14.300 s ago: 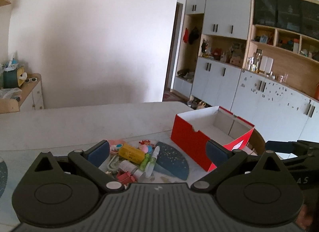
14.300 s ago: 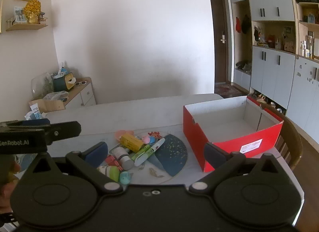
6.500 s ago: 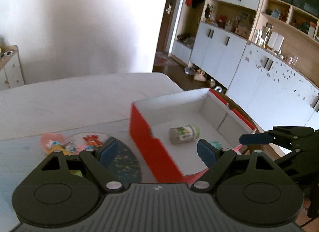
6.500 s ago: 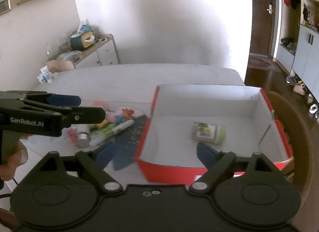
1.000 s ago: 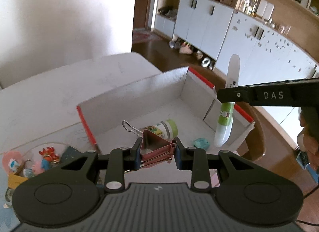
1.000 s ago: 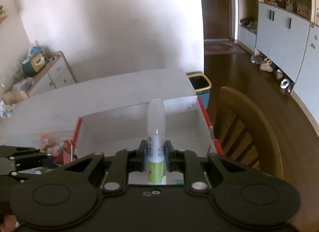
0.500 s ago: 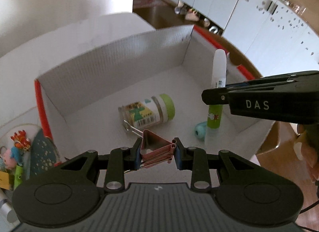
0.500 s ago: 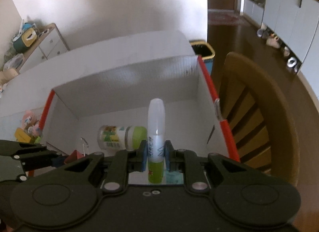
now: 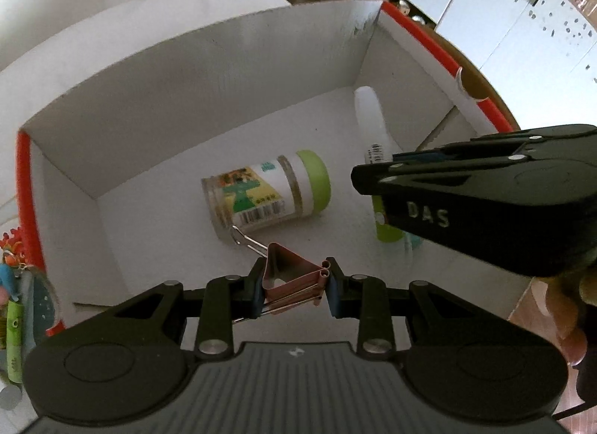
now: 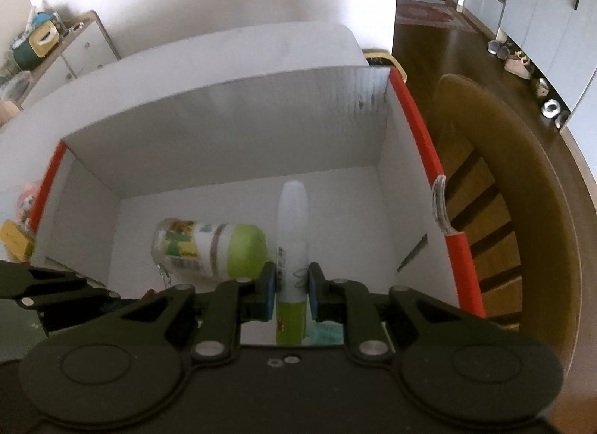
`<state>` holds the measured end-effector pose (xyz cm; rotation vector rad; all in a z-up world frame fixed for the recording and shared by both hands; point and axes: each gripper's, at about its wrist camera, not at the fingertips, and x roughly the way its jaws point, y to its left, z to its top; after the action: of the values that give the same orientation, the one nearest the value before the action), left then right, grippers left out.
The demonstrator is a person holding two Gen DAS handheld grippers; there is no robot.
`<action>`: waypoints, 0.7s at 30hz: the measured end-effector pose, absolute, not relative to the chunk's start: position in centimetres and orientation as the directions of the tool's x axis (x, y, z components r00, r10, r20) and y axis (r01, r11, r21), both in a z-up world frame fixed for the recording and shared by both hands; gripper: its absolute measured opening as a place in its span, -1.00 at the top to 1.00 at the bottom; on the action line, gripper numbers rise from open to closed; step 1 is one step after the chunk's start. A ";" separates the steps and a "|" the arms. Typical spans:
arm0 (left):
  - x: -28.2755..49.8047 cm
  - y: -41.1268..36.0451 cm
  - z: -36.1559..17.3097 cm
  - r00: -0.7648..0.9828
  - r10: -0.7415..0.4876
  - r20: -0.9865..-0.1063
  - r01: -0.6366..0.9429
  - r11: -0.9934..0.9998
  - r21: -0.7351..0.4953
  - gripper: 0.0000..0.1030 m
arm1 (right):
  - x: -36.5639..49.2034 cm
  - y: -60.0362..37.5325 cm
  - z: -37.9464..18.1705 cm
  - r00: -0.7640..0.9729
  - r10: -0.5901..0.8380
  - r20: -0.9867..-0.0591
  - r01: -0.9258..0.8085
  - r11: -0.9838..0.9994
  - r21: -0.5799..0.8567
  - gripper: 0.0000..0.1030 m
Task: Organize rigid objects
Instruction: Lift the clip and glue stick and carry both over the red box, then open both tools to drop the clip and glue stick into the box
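White box (image 9: 209,72) interior below: left hand-held gripper (image 9: 294,290) pinches a stiff, light clip (image 9: 289,277); right hand-held gripper (image 10: 292,294) clamps a slick marker (image 10: 292,243) mid-barrel.

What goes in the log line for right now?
left hand-held gripper: shut on clip | right hand-held gripper: shut on pen | both over box | jar inside

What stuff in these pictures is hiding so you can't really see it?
- Small teal thing in the box: left wrist view, mostly behind the right gripper; right wrist view, behind the marker.
- Marker's lower end: right wrist view, cut off by the gripper body.
- Jar label: print too small to read.
- Toys outside the box: left wrist view, cut off by the edge.
- Binder clip handles: partly behind the left gripper.
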<state>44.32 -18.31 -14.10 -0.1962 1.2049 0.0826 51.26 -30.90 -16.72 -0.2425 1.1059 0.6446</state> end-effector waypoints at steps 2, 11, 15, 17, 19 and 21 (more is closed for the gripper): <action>44.6 -18.5 -14.3 0.342 -0.040 -0.939 -0.166 0.981 -0.102 0.40 | 51.4 -30.9 -17.0 0.283 0.351 -0.893 -0.590 0.797 0.126 0.68; 45.4 -18.4 -15.0 0.277 -0.051 -0.959 -0.181 0.978 -0.105 0.40 | 51.9 -30.9 -17.3 0.262 0.337 -0.904 -0.580 0.804 0.131 0.61; 45.6 -18.2 -15.0 0.254 -0.053 -0.966 -0.191 0.976 -0.104 0.40 | 51.9 -30.7 -17.3 0.263 0.337 -0.904 -0.574 0.808 0.134 0.54; 45.3 -18.1 -14.9 0.257 -0.048 -0.965 -0.187 0.977 -0.099 0.40 | 51.9 -30.9 -17.4 0.261 0.335 -0.905 -0.570 0.811 0.136 0.52; 44.9 -18.3 -15.0 0.252 -0.051 -0.966 -0.183 0.978 -0.100 0.40 | 51.8 -31.0 -17.4 0.255 0.338 -0.906 -0.566 0.812 0.144 0.48; 44.7 -18.2 -14.8 0.249 -0.047 -0.967 -0.181 0.979 -0.094 0.40 | 51.6 -31.0 -17.2 0.252 0.345 -0.904 -0.567 0.809 0.151 0.42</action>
<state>44.75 -18.23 -14.85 -0.2008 1.3187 0.0920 51.56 -31.04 -17.22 -0.2229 1.1610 0.6274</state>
